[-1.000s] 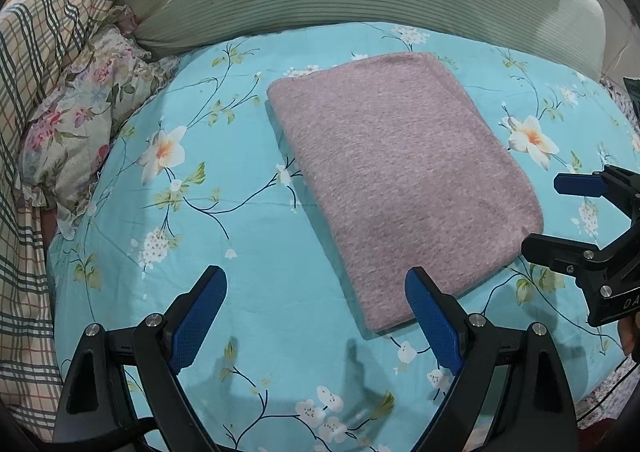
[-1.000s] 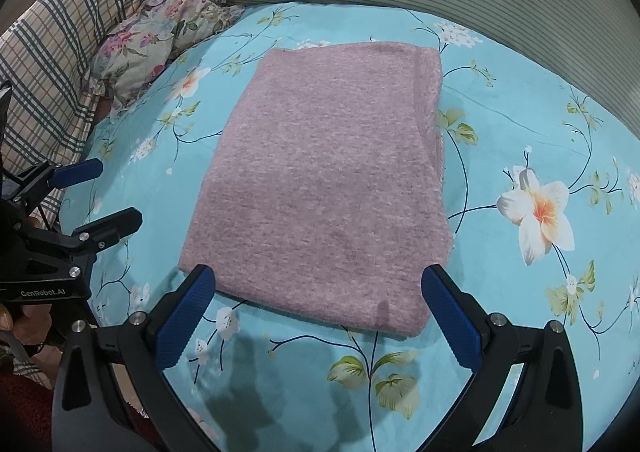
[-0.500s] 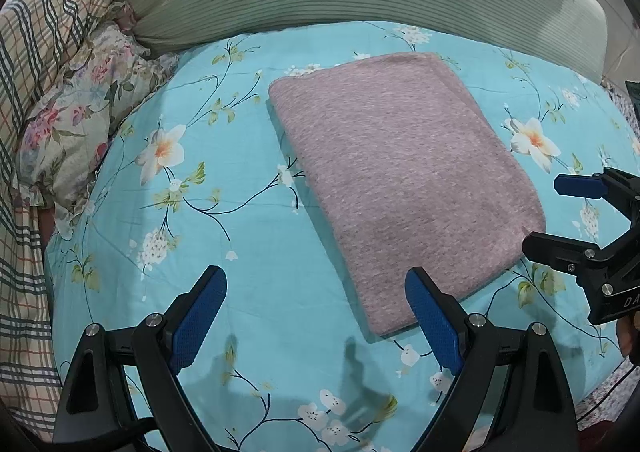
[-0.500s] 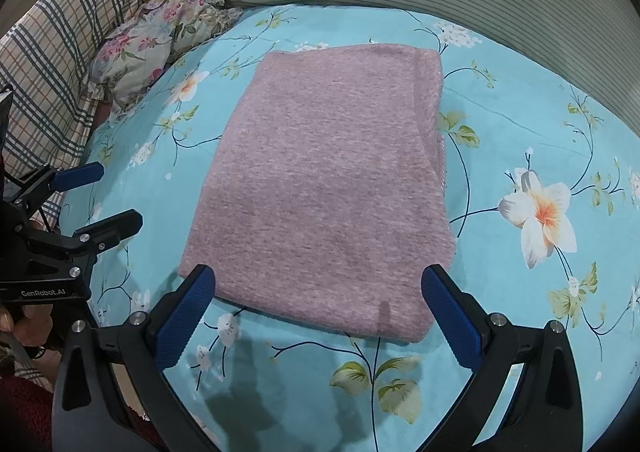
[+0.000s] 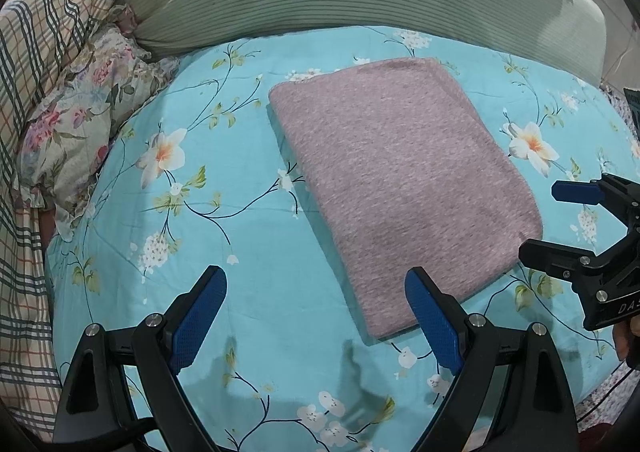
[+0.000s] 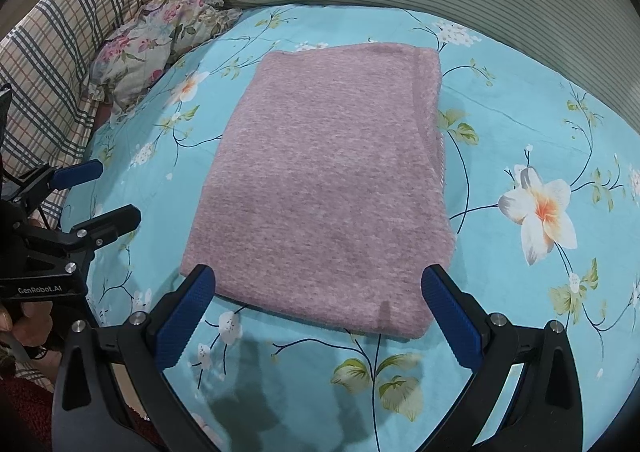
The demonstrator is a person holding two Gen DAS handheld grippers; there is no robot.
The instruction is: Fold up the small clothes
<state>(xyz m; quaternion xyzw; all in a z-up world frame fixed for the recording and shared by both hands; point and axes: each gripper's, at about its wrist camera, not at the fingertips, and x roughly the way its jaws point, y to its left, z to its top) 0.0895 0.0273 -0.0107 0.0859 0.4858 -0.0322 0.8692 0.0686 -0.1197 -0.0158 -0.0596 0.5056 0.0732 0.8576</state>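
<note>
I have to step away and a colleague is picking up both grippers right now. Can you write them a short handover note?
Left gripper: open, holding nothing, hovering over the floral bedsheet just left of the garment's near corner.
Right gripper: open, holding nothing, poised at the near edge of the garment.
Pink knit garment: lies flat on the sheet as a tidy folded rectangle, layered edges along its right side, touched by neither gripper.
Done: this piece looks folded.
Left: probably one more fold if a smaller packet is wanted, or set it aside. No other clothes to fold are in view.
</note>
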